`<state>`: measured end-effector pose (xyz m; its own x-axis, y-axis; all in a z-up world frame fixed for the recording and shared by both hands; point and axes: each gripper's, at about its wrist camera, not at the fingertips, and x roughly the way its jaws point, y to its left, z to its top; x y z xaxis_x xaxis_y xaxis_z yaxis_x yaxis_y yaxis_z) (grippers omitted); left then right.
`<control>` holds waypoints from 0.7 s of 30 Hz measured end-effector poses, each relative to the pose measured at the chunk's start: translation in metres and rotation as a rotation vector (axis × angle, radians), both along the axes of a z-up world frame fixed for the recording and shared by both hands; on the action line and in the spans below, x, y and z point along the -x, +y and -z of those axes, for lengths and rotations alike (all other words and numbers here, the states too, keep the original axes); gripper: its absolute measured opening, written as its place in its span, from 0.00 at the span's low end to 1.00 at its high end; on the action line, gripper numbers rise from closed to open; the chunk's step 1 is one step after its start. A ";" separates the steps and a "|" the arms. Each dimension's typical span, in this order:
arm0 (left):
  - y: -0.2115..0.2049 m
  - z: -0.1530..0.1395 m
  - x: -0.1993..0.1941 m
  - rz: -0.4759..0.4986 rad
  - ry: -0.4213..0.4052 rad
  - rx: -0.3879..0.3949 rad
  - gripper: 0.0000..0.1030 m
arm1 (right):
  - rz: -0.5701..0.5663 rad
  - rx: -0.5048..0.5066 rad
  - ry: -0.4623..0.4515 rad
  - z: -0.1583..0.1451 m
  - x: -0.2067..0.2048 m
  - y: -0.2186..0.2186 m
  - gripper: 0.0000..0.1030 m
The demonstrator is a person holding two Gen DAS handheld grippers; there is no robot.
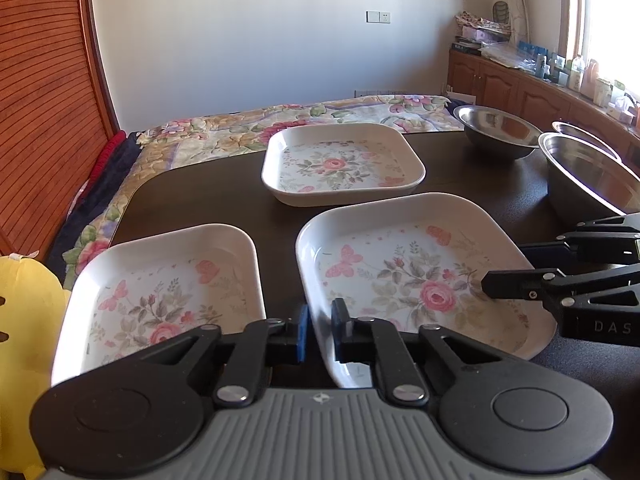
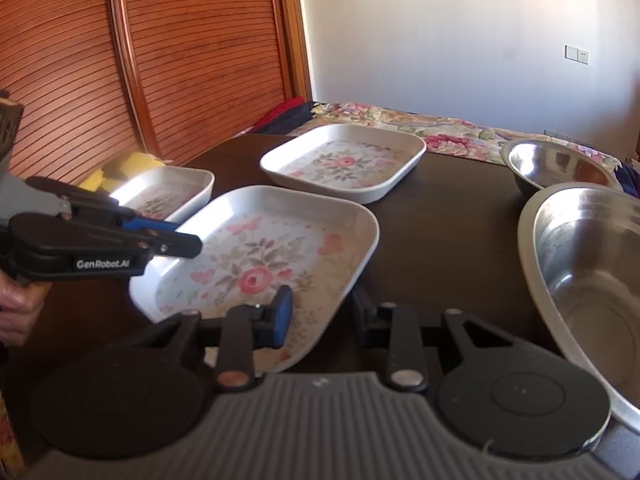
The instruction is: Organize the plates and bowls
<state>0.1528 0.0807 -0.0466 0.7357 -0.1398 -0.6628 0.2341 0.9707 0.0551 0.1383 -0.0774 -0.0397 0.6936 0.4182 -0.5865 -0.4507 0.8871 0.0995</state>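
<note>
Three white square plates with rose prints lie on a dark table (image 1: 452, 168). The big plate (image 1: 412, 276) (image 2: 264, 256) is nearest. My left gripper (image 1: 322, 326) is shut on its near-left rim. My right gripper (image 2: 320, 312) straddles its right rim, one finger inside, one outside, with a gap at each side. The right gripper also shows in the left wrist view (image 1: 520, 268), and the left gripper in the right wrist view (image 2: 188, 240). A smaller plate (image 1: 164, 300) (image 2: 164, 196) lies to the left, another (image 1: 340, 164) (image 2: 344, 164) farther back.
Steel bowls stand at the right: a large one (image 1: 592, 176) (image 2: 592, 292) and a smaller one (image 1: 496, 128) (image 2: 556, 168) behind it. A floral-covered bed (image 1: 304, 116) lies past the table. A yellow object (image 1: 24, 320) sits at the left by a wooden slatted door (image 2: 180, 60).
</note>
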 end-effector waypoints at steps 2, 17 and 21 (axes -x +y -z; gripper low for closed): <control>0.001 -0.001 0.002 0.000 0.001 0.014 0.11 | 0.008 -0.004 0.000 0.000 0.000 -0.002 0.29; -0.001 -0.022 0.032 -0.013 -0.045 0.039 0.11 | 0.021 -0.029 -0.028 -0.012 0.012 -0.009 0.23; -0.003 -0.026 0.046 -0.011 -0.056 0.036 0.11 | 0.019 -0.033 -0.043 -0.018 0.021 -0.010 0.23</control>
